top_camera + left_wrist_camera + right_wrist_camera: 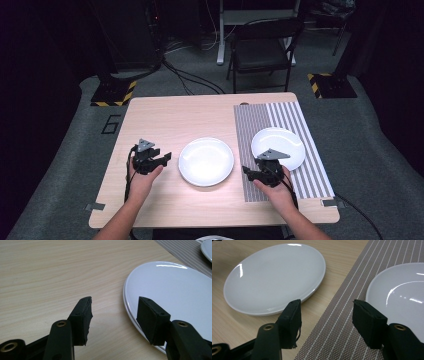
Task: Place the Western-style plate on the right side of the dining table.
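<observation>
Left gripper (159, 161) sits low at the lower left of the high view, jaws spread with nothing between them, aimed at the near rim of the flat white plate (206, 161) at centre frame. In its own view one pad overlaps that rim, though contact cannot be told. Right gripper (256, 172) hovers lower right, jaws apart and empty, over the striped placemat (257, 125), just beside the second plate (278, 147) (a deeper one). Bare wooden table (175, 115) around them.
</observation>
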